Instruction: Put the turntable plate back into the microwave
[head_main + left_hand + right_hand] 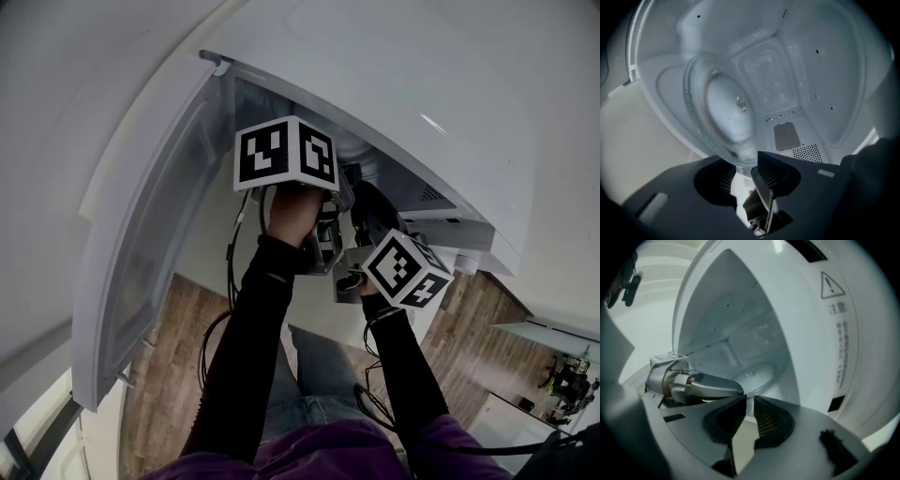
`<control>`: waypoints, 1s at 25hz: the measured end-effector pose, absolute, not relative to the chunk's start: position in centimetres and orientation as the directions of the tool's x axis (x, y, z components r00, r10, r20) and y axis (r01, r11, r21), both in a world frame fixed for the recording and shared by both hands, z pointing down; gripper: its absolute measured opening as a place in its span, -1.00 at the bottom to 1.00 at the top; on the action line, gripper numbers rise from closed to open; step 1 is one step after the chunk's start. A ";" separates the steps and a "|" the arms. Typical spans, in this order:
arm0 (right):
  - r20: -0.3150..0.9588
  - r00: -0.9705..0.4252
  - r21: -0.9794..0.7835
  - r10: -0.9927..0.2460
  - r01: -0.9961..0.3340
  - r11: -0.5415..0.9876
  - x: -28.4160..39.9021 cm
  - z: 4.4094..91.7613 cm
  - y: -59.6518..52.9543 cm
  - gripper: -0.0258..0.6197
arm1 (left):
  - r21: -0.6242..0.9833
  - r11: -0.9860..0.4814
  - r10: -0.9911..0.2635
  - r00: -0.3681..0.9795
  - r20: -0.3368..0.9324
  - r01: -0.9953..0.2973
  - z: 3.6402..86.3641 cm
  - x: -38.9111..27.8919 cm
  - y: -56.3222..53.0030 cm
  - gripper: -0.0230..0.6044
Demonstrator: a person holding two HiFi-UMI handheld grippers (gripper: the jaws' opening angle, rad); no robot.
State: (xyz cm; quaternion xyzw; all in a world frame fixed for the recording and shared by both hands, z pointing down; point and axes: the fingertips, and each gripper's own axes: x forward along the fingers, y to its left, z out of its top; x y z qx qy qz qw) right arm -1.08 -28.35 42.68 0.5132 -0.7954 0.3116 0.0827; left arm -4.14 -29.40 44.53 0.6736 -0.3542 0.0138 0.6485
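The glass turntable plate (726,112) is inside the white microwave cavity (820,61), above its floor. My left gripper (743,171) is shut on the plate's near rim, which runs down between its ribbed pads. In the right gripper view the plate (757,373) lies almost flat, with the left gripper's fingers (708,386) at its left edge. My right gripper (749,411) has its jaws nearly together on the plate's near edge. In the head view both marker cubes (281,150) (405,269) sit at the cavity's mouth, and the jaws and plate are hidden behind them.
The microwave (394,84) is above eye level. Its door (150,244) hangs open to the left. A warning label (839,338) is on the right front frame. A mica cover (786,136) and vent holes (806,152) are on a cavity wall. Wooden floor (178,356) lies below.
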 end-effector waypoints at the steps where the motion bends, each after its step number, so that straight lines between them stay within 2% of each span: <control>1: 0.451 -0.456 -0.414 -0.767 -0.868 0.272 -1.0 42.7 -28.4 -0.76 | 0.867 0.079 -0.439 0.764 0.473 -0.491 44.5 -4.0 -29.2 -0.48; 14: 0.453 -0.384 -0.392 -0.804 -0.896 0.207 -0.3 43.1 -28.7 -0.83 | 0.823 -0.086 -0.338 0.794 0.506 -0.561 44.7 -3.6 -27.8 -0.50; 17: 0.459 -0.377 -0.371 -0.804 -0.904 0.212 -0.3 43.2 -28.7 -0.83 | 0.798 -0.118 -0.312 0.785 0.535 -0.591 44.8 -3.7 -27.5 -0.49; 20: 0.465 -0.373 -0.374 -0.803 -0.905 0.204 -0.3 43.4 -28.7 -0.83 | 0.714 -0.208 -0.263 0.741 0.617 -0.669 45.4 -3.8 -26.7 -0.51; 22: 0.453 -0.374 -0.384 -0.809 -0.901 0.201 -0.3 43.2 -28.8 -0.83 | 0.663 -0.261 -0.256 0.713 0.653 -0.701 45.7 -3.8 -26.7 -0.59; 25: 0.442 -0.377 -0.385 -0.814 -0.899 0.208 -0.5 42.9 -29.0 -0.83 | 0.686 -0.251 -0.277 0.730 0.625 -0.683 45.8 -3.8 -27.0 -0.72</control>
